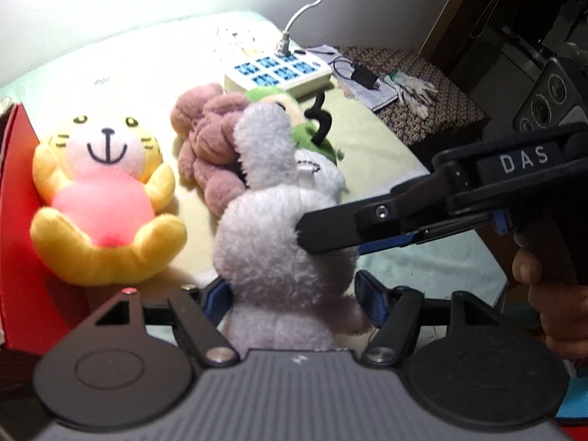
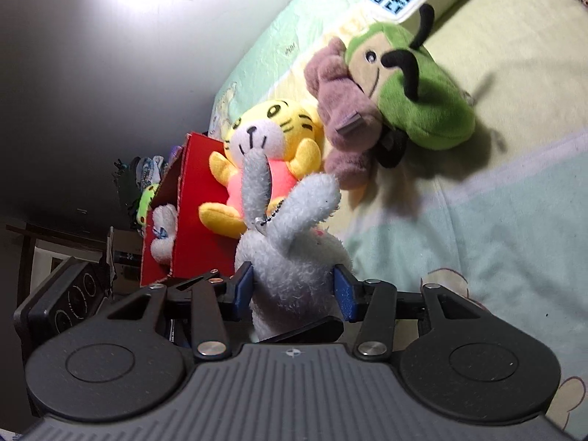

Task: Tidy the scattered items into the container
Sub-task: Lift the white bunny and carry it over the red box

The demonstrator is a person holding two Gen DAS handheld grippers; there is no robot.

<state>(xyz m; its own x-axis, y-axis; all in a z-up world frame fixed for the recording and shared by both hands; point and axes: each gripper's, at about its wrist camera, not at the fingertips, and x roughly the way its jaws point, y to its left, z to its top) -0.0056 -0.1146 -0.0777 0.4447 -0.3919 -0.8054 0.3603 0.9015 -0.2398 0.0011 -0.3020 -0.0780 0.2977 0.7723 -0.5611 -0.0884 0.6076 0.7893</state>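
A white plush rabbit point(image 1: 272, 239) point(image 2: 294, 257) is lifted off the bed, ears up, with a bead chain on its head. My left gripper point(image 1: 294, 290) is shut on its lower body, a blue pad on each side. My right gripper point(image 2: 294, 286) is shut on the same rabbit; in the left wrist view it point(image 1: 316, 235) reaches in from the right and presses into the fur. The red box point(image 1: 18, 220) point(image 2: 198, 220) stands at the left, with a white plush point(image 2: 161, 235) inside. A yellow tiger plush point(image 1: 106, 191) point(image 2: 272, 136) leans against the box.
A pink-brown plush point(image 1: 209, 128) point(image 2: 341, 110) and a green plush point(image 1: 294, 110) point(image 2: 415, 84) lie together on the bed beyond the rabbit. A white power strip point(image 1: 279, 70) with a cable sits behind them. A patterned stool point(image 1: 422, 84) with gloves stands at the right.
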